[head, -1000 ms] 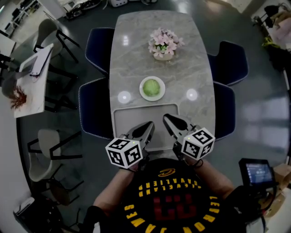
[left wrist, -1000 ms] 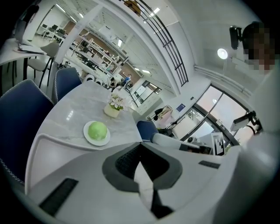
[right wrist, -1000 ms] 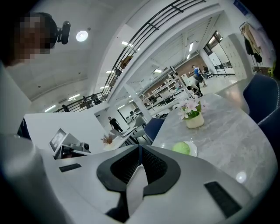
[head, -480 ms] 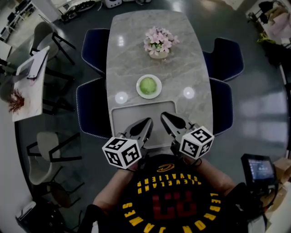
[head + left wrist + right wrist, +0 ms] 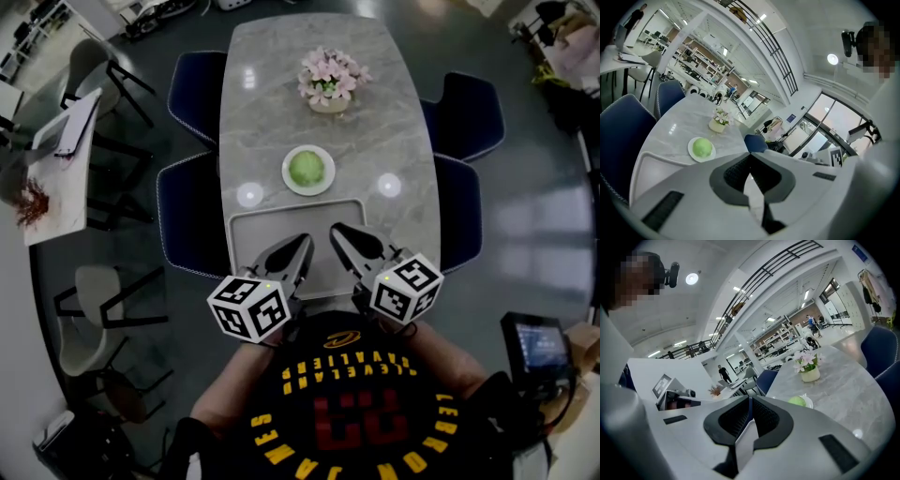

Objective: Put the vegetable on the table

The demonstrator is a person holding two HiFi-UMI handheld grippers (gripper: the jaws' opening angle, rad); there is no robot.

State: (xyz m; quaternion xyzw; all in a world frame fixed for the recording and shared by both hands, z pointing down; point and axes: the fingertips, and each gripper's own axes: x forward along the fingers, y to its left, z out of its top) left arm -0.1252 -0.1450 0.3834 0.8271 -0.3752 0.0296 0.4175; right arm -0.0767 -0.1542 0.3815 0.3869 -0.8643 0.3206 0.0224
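Grey marble oval desk (image 5: 281,112) is carrying a pale grey rectangular tray (image 5: 251,234) at its near end. Just beyond, a round white plate (image 5: 287,179) is holding the round green vegetable (image 5: 307,169). This is fitting either vegetable awaiting lifting off, or already delivered. Left claw (image 5: 300,244) and right claw (image 5: 336,231) are hovering over the tray, tips together, gripping nothing.

Grey marble-top table (image 5: 375,122) at centre, flanked by four dark blue chairs (image 5: 192,94), two per side. Stands on dark glossy floor (image 5: 534,225) showing pale reflections. White side table (image 5: 64,178) and pale chairs (image 5: 86,279) to the left. Overhead: white ceiling, round lamp (image 5: 692,278), railed upper gallery (image 5: 768,51). Tall glazed windows (image 5: 820,117) beyond.
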